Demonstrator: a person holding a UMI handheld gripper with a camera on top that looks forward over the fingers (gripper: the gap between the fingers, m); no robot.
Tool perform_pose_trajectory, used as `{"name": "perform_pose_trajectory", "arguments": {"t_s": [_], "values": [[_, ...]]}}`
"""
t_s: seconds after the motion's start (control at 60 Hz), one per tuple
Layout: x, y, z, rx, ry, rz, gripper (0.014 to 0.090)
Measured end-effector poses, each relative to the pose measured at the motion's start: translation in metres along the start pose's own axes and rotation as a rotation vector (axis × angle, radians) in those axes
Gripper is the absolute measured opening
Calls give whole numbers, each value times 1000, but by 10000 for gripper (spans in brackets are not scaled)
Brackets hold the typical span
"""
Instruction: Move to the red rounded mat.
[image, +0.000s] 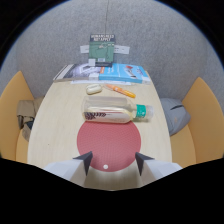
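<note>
So the gripper (112, 163) hangs over the red round mat (108, 141), fingers apart and empty; clear bottle (116, 111) lies across the mat's far edge.

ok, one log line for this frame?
goal: red round mat | claw: open, over mat's near edge, empty | bottle: lying at mat's far edge | table

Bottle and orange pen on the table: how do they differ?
The bottle is bulky, pale and clear with a teal cap; the pen is thin and orange. The bottle lies crosswise at the far rim of the red mat; the pen lies slanted farther off, near the booklets. Both lie flat on the table, beyond the open gripper.
</note>
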Motion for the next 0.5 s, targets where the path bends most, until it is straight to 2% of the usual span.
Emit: {"name": "perform_pose_trajectory", "arguments": {"t_s": [0.233,0.5], "values": [[1,-4,31,-22,-6,4,871],[-4,0,45,-51,-17,4,870]]}}
